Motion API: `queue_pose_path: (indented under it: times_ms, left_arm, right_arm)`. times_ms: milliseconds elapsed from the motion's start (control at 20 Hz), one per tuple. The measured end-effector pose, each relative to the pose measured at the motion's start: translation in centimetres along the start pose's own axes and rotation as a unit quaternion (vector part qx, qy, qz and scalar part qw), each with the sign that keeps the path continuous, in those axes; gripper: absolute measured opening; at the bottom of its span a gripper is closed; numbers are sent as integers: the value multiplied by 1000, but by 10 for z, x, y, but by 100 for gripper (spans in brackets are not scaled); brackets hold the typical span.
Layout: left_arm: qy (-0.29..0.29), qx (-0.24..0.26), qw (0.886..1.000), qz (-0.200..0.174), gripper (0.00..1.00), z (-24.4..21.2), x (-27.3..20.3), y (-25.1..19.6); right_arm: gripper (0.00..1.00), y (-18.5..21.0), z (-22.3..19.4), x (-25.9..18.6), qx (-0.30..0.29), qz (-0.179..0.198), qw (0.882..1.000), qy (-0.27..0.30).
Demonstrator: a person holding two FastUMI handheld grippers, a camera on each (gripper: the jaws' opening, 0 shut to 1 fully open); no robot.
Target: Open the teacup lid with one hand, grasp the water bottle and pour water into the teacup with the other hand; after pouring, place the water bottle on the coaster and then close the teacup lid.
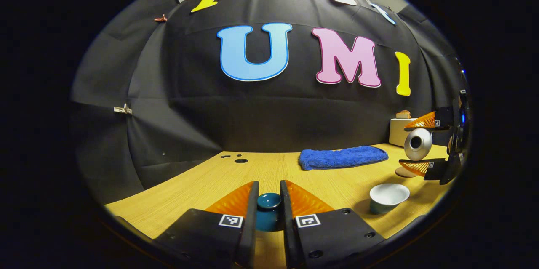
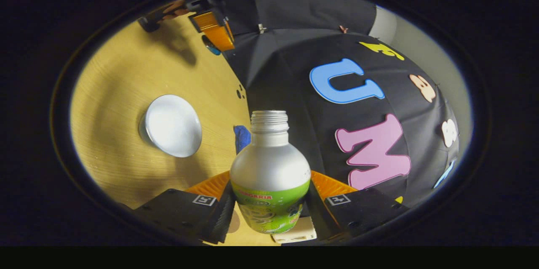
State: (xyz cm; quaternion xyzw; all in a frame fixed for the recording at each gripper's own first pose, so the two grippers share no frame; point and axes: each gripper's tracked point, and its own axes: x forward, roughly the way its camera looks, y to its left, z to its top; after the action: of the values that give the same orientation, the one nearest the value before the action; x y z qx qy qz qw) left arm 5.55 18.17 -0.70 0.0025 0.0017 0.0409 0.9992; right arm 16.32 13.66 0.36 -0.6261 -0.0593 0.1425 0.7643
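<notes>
Holding the teal teacup lid [image 1: 268,201] pinched in the left gripper [image 1: 268,214] above the table [image 1: 202,185], the right gripper [image 2: 269,206] clamps the tilted water bottle [image 2: 269,176] (uncapped), judged mid-pour; its mouth must reach the open teacup [image 2: 174,126] at ten o'clock.

In the left gripper view, bare table [image 1: 202,180] spreads across the lower left and centre of the frame, open up to the black booth wall. A blue towel [image 1: 343,157] lies across the middle right. Right of it stand the open teacup [image 1: 388,197], a round coaster [image 1: 405,172] and a white box [image 1: 400,132] at the far right edge. The water bottle [image 1: 417,143] hangs tilted above the coaster, between the other gripper's fingers [image 1: 421,167]. In the right gripper view, bare wood rings the teacup [image 2: 172,126] at centre left.
</notes>
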Motion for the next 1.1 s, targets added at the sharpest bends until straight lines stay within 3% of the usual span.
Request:
queue_pose_path:
  times_ms: [200,550,650,1100]
  left_arm:
    - [0,0,1000,-5,31,0,0,0]
    - [0,0,1000,-12,31,0,0,-4]
    - [0,0,1000,-12,31,0,0,-3]
    - [0,0,1000,-12,31,1,-1,-3]
  right_arm:
    - [76,10,1,4,-53,13,999,0]
    - [82,22,-10,12,-108,28,994,-3]
    - [79,24,-9,12,-119,28,992,-7]
    - [79,39,-8,11,-204,24,978,-31]
